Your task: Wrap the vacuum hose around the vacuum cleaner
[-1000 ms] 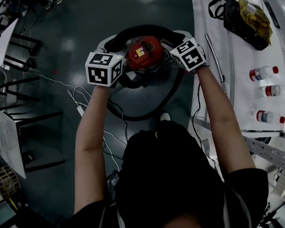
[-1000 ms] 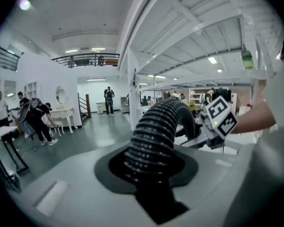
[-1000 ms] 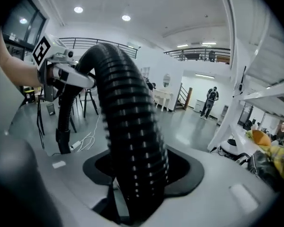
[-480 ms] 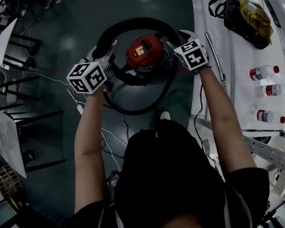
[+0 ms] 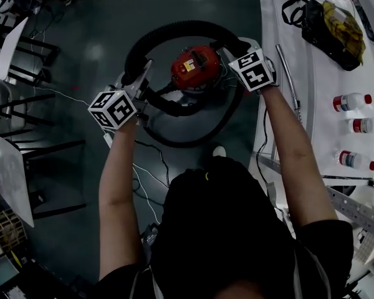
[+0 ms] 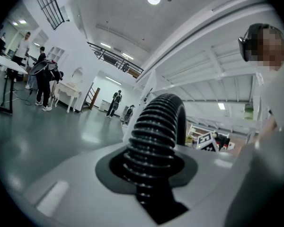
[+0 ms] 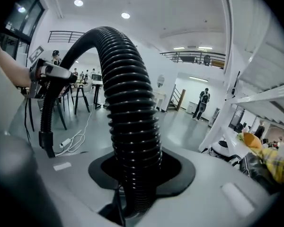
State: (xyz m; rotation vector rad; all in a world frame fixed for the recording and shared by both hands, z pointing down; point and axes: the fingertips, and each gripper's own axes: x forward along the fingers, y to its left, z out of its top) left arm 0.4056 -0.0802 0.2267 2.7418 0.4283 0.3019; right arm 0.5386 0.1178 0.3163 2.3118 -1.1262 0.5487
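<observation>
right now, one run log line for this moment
left gripper: shut on hose | right gripper: jaws just been closing, hose between them | hose: arcs between grippers, beyond vacuum cleaner

Vacuum (image 5: 196, 67) on floor (image 5: 112, 17), left of table (image 5: 318, 86). Hose (image 5: 168, 28) arcs behind vacuum from its left side to its right. Second run of hose curves round in front, so vacuum sits inside loop. Cables (image 5: 156, 161) on floor before vacuum, toward left. Chairs (image 5: 25, 104) along floor's left edge. On tabletop: tube (image 5: 287, 83) along left edge, bag (image 5: 327, 23) at far end, bottles (image 5: 360, 125) in row down right side, nearer than bag.
</observation>
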